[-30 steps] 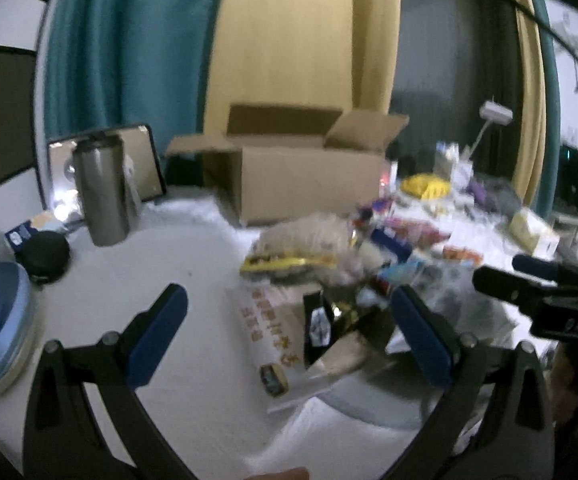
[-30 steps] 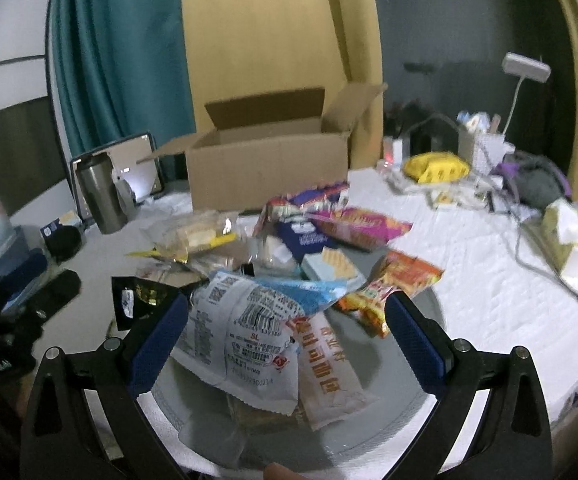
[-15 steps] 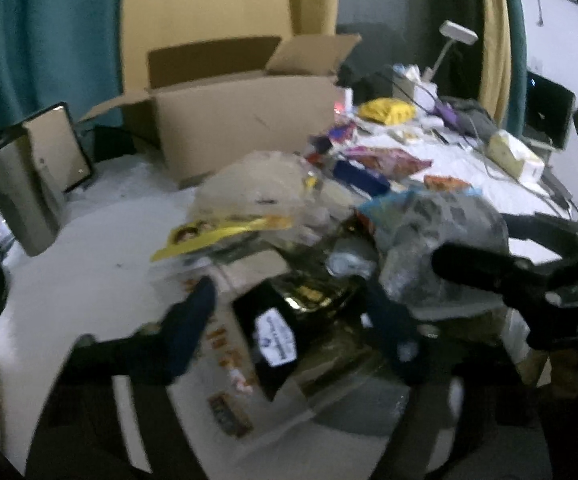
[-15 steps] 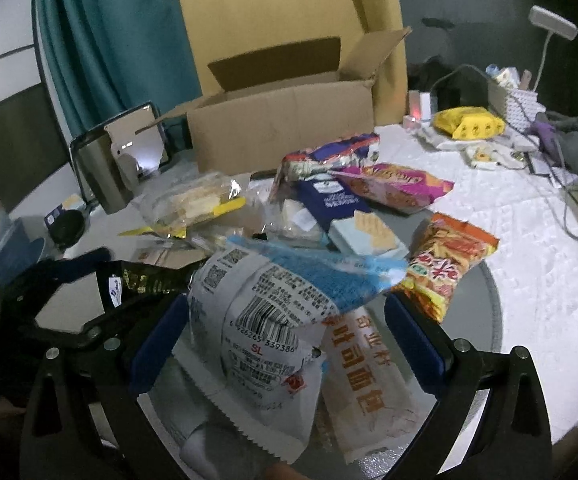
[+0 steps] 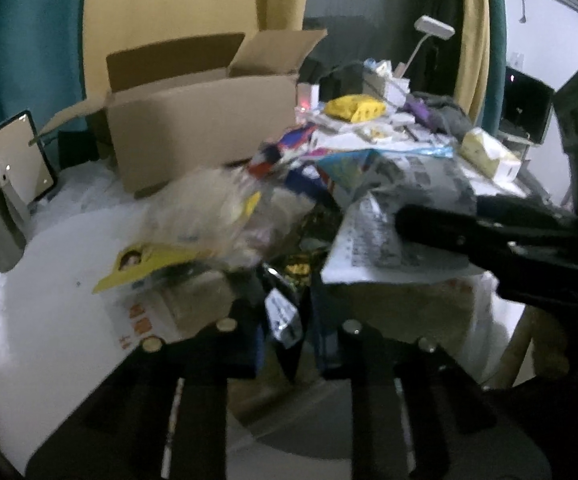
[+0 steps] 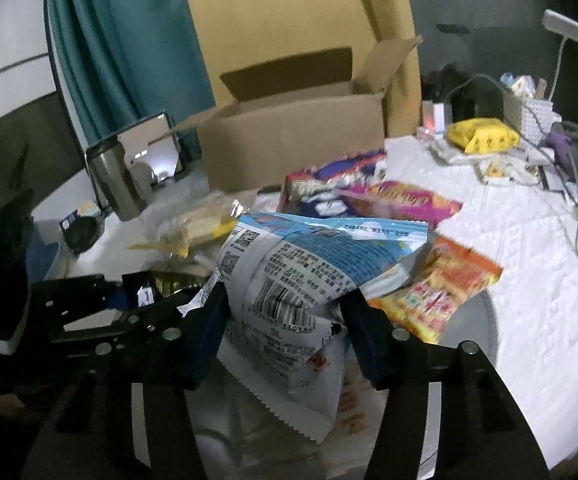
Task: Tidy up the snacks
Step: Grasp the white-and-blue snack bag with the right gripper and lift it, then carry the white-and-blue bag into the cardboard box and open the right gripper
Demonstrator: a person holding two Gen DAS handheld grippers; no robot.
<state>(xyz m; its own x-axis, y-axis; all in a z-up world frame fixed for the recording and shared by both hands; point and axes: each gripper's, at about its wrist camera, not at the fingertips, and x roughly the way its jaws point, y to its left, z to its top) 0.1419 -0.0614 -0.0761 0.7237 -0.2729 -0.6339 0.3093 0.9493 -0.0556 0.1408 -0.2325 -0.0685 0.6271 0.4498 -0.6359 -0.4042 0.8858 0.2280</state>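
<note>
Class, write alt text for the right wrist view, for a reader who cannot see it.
The right gripper clamps a blue-and-white snack bag above a pile of snack packets. Behind stands an open cardboard box; at left, the left gripper holds a black packet.

— What does the right hand-held gripper (image 6: 285, 320) grip?
— A crinkled blue-and-white snack bag with a barcode (image 6: 289, 276), pinched between both blue pads.
— And behind it?
— An open brown cardboard box (image 6: 293, 136) on the white tabletop (image 6: 529, 280).
</note>
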